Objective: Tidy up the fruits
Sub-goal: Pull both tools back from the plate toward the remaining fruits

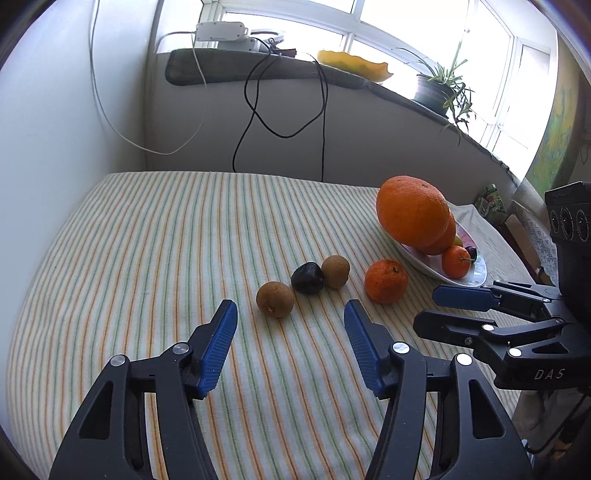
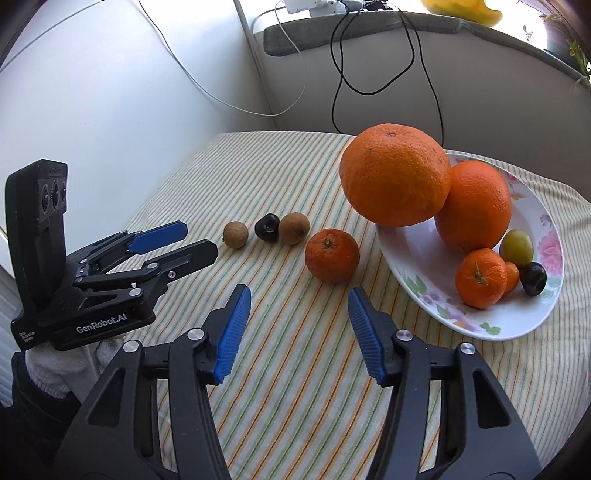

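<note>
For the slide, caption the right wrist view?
Open right gripper above striped cloth, facing loose mandarin beside fruit plate.

Light level: bright daylight in both views.
Source: window (image 1: pixel 424 33) behind the sill, blown out to white.
Shadows: soft and short under the fruit on the striped surface (image 1: pixel 147 258).
Glare: mild sheen on the large orange (image 2: pixel 393 173) and the plate (image 2: pixel 417 266).
Focus: sharp in the centre, no motion blur.
Distortion: strong fisheye bending, with dark vignette at the corners.
</note>
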Demonstrator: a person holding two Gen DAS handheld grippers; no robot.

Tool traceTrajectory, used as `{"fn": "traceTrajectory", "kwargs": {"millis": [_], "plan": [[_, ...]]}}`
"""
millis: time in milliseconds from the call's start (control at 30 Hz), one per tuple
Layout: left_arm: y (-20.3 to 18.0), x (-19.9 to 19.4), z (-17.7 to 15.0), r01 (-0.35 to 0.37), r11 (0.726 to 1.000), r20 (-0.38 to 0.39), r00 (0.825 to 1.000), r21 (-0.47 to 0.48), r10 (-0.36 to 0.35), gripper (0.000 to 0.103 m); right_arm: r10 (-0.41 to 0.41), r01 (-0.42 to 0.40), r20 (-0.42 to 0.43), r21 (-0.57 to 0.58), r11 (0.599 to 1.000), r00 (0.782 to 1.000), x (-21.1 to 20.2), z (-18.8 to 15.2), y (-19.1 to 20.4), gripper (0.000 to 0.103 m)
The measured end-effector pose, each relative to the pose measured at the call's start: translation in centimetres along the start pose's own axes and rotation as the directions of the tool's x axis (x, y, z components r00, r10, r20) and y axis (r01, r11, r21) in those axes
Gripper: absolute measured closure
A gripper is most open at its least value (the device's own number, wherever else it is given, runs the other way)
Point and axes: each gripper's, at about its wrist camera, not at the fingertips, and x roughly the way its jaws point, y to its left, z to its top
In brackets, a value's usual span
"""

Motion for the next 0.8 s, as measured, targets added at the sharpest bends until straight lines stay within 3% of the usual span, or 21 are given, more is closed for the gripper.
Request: {"fn": "traceTrajectory", "kwargs": {"millis": [200,267,800], "plan": [[0.7,1.1,0.3,0.032,0.999,-0.017,0.999,0.002,-0.032,0.048,-0.035,0.035,-0.005,0.042,0.999,0.999,1.0,0.3,0.1,0.046],[0.8,1.2,0.4,0.044,0.999,-0.022,0.999,0.001,-0.044,0.049,-0.057,0.057,-0.003,0.049,0.997,0.998,1.3,0.4,0.2,0.052],[2.0,2.6,1.0,0.103,0.995,-0.076,0.992,-0.009,-0.103,0.055,-0.126,0.127,-0.012,0.106,0.986,0.992,3.2,1.4,0.4,0.053]]}}
